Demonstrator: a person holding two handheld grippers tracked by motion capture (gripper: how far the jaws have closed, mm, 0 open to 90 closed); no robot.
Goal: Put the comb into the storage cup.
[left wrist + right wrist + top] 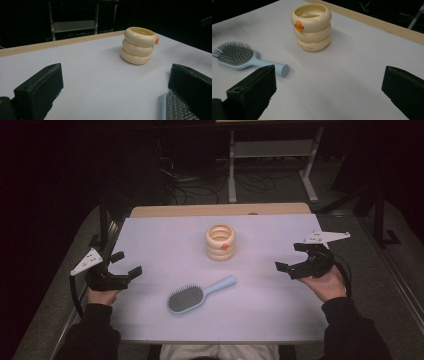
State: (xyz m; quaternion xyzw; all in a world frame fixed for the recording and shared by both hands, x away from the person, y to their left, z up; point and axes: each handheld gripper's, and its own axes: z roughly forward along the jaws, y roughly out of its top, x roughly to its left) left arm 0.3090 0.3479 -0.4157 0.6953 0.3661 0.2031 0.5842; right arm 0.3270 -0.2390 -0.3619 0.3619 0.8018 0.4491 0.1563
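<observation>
Hairbrush [192, 297] lies flat on the white table [270, 315], bristles up, handle aimed toward the cream ringed cup [220, 242], well apart from it. Brush sits nearer the person's edge, roughly midway between the hands.

Left gripper [123, 268] hovers near the left edge, jaws wide apart, nothing held. Right gripper [295, 260] near the right edge, same: wide apart, empty.

Risks:
- Handle is round and smooth; a pinch off-centre likely rolls it or lets the heavy head swing down.
- Grabbing the head means jaws on bristles: poor purchase, likely slip.
- Low approach with a jaw dragging could shove the brush instead of catching it.
- Cup looks light, and stands on a narrow base; a sweep past it could tip it. Can't tell from these views if it's one piece or stacked rings.

Room: plenty of bare table on all sides of the brush, both grippers have a straight path in. Brush is near the front edge, so pushing it toward the person is the direction to avoid.
</observation>
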